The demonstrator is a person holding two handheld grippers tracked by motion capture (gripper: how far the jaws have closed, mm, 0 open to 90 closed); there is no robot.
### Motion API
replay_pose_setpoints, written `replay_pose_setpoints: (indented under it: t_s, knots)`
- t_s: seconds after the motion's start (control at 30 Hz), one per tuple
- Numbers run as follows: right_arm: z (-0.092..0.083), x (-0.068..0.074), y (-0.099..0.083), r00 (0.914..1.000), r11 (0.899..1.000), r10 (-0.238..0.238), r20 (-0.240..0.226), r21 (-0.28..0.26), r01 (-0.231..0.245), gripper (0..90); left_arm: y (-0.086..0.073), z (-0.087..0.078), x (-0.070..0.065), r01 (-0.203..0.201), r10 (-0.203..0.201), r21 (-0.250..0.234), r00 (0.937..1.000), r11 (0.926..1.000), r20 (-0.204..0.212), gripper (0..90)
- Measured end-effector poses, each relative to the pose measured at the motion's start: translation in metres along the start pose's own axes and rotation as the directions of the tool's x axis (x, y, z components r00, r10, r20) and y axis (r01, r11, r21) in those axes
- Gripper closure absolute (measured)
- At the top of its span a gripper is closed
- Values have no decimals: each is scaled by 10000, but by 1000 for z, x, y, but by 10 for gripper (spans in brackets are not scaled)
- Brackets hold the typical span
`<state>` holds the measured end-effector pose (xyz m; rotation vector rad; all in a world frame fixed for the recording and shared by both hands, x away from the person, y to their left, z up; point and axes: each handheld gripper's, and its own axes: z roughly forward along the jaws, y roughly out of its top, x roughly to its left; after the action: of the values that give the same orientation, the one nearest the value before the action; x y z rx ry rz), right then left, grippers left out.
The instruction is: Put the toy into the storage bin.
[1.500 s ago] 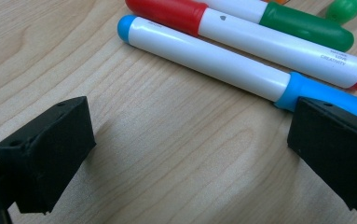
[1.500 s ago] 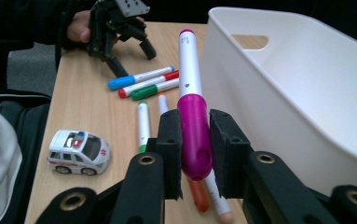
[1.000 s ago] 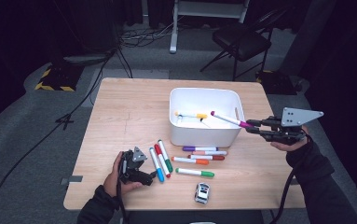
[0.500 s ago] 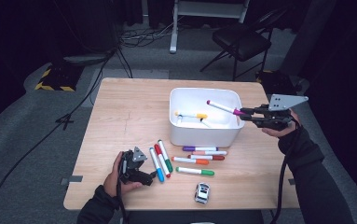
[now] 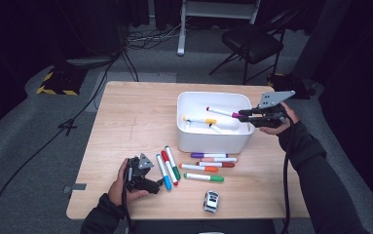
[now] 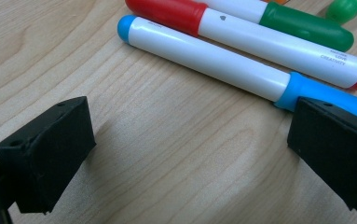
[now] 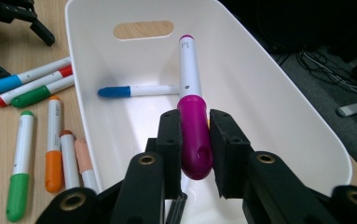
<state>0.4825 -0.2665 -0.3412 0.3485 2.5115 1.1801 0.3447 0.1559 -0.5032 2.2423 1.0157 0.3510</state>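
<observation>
My right gripper (image 7: 195, 140) was clamped on the magenta cap of a marker (image 7: 191, 88), holding it over the white bin (image 5: 213, 141), above the rim at the 3 o'clock side of the bin in the high view. I judged that the risk was in the release: I held only the rounded cap, so the marker could tip, hit the rim, and roll out onto the table (image 5: 125, 117). Its long axis was nearly level, the cap toward me at 3 o'clock, the white end pointing to about 10 o'clock. My left gripper (image 5: 142, 176) rested at 7 o'clock on the table, jaws apart, beside the blue marker (image 6: 204, 56).
</observation>
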Motion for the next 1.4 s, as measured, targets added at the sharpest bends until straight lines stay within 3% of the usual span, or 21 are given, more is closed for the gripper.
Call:
replay_pose_setpoints:
  t_s: [0.1, 0.3, 0.53, 0.63, 0.67, 0.9, 1.07, 1.2, 1.4]
  knots:
    - [6, -2, 3, 10000, 9997, -21, -70, 230, 23, 754, 0, 0, 0, 1, -1, -2, 10000, 10000, 0, 7]
    - [15, -4, 6, 9997, 9924, -219, -69, 1207, 226, 754, 0, 0, 0, 0, 0, -1, 10000, 10000, -3, 7]
    - [17, -3, 9, 9994, 9670, -63, -336, 2543, 147, 753, 0, 0, 0, 1, -1, -2, 10000, 10000, -3, 7]
    - [18, -4, 8, 9995, 9604, 99, -298, 2785, -12, 754, 0, 0, 0, 1, -1, 0, 10000, 10000, -1, 7]
    - [17, -3, 8, 9996, 9535, 80, -269, 3013, 4, 754, 0, 0, 0, 1, -1, 0, 10000, 10000, 2, 7]
    - [14, -2, 8, 9993, 9556, 236, -293, 2944, -140, 750, 0, 0, 0, -13, 13, 2, 10000, 10000, -3, 7]
    - [10, -1, 7, 9994, 9671, 292, -161, 2533, -242, 684, 0, 0, 0, -1, 1, 2, 10000, 10000, 0, 7]
    - [2, -1, 6, 9992, 9828, 406, 59, 1803, -410, 648, 0, 0, 0, 1, -1, 2, 10000, 10000, 3, 7]
    - [-14, 5, 3, 9972, 9960, 733, 170, 497, -741, 623, 0, 0, 0, 3, -3, 3, 10000, 10000, 4, 7]
